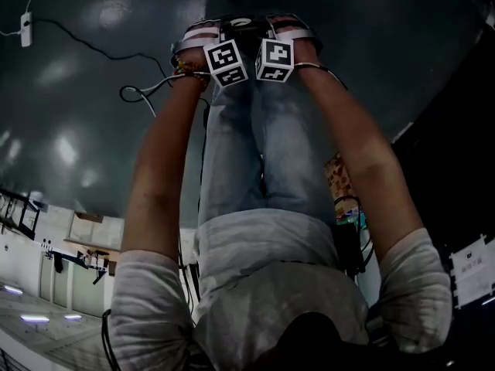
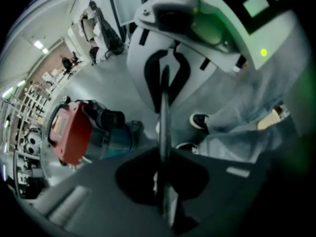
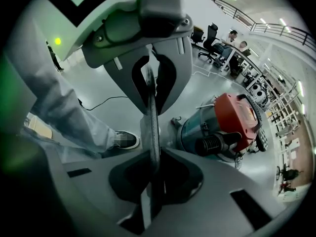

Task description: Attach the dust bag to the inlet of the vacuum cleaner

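Observation:
The vacuum cleaner [image 3: 222, 127] lies on the grey floor, with a red top, a teal drum and a black ribbed inlet stub [image 3: 212, 144]. It also shows in the left gripper view, the vacuum cleaner [image 2: 81, 132] at lower left. No dust bag is visible in any view. My left gripper [image 2: 163, 137] and right gripper [image 3: 150, 147] are held tip to tip in front of my legs, both shut with nothing between the jaws. Each view shows the other gripper's white body [image 2: 148, 53] [image 3: 140, 58] above. In the head view only their marker cubes [image 1: 227, 62] [image 1: 274, 59] show, side by side.
My jeans legs [image 1: 259, 153] and dark shoes [image 2: 200, 121] [image 3: 126, 139] stand just behind the grippers. A black cable [image 1: 131, 91] loops on the floor at left. People sit at desks [image 3: 229, 38] far off; shelving [image 2: 24, 132] lines one side.

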Tool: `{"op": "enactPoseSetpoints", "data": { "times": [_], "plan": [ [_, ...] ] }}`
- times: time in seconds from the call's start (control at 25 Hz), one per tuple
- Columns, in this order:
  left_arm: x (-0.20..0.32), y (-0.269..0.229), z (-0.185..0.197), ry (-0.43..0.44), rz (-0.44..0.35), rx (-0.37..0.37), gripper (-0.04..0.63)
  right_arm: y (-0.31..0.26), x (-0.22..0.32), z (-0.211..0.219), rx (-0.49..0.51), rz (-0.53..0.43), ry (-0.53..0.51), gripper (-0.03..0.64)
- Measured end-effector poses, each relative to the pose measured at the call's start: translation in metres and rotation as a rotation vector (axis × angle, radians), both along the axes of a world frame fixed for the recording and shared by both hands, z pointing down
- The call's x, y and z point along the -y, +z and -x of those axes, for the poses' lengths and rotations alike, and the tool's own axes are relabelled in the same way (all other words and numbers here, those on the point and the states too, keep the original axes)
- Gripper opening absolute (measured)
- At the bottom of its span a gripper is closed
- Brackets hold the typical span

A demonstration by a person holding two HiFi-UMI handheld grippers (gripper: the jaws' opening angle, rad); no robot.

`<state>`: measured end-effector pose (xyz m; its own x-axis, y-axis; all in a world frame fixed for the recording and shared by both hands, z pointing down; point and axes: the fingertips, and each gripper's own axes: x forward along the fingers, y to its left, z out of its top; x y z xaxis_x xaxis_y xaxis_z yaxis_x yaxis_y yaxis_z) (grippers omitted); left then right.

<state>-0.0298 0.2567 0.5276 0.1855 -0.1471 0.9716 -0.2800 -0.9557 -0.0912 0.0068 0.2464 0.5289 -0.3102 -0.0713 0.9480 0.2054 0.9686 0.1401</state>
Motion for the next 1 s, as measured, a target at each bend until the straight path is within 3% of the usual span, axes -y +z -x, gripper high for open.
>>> {"op": "enactPoseSetpoints", "data": {
  "times": [0.48, 0.8, 1.0],
  "plan": [
    [0.1, 0.021, -0.003, -0.075, 0.024, 0.022, 0.031, 0.02, 0.104, -0.007, -0.026, 0.022, 0.005, 0.031],
    [0.121, 0.037, 0.009, -0.096, 0.08, 0.038, 0.031, 0.037, 0.12, -0.003, -0.036, 0.125, 0.045, 0.031],
    [0.128, 0.04, 0.007, -0.087, 0.07, 0.053, 0.029, 0.025, 0.126, -0.008, -0.049, 0.087, 0.037, 0.031]
  ]
}}
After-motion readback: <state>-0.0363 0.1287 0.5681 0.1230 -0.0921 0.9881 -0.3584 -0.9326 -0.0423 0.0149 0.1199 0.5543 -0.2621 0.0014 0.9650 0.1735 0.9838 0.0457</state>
